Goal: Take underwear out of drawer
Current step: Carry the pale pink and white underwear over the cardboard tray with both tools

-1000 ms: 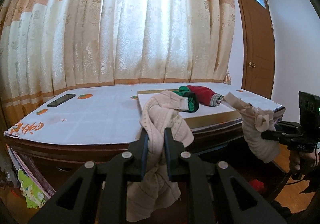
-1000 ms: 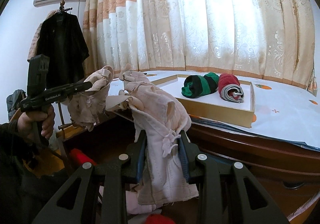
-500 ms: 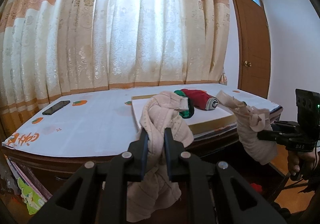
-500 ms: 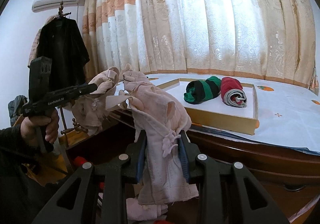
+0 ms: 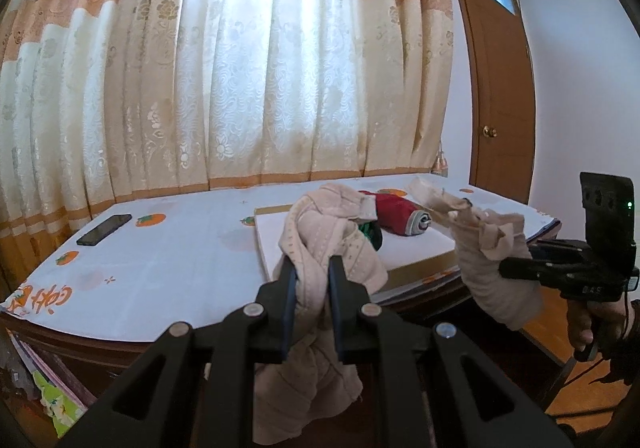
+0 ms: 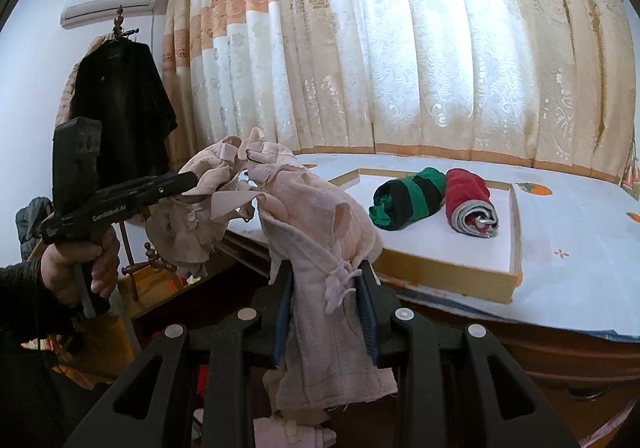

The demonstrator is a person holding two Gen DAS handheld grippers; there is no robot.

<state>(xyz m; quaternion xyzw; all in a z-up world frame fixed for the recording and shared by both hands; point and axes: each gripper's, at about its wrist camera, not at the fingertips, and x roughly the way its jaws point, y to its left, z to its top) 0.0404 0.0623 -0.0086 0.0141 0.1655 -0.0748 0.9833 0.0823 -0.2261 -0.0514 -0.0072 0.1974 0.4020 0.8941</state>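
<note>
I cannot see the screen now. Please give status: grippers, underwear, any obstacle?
Left gripper shut on beige underwear. Right gripper shut on same garment, held above table edge. Tray ahead holds two rolled pieces. Nothing blocking.

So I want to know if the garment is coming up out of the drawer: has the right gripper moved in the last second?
Yes. In the left wrist view the right gripper sits nearer the tray on the table, upward.
</note>
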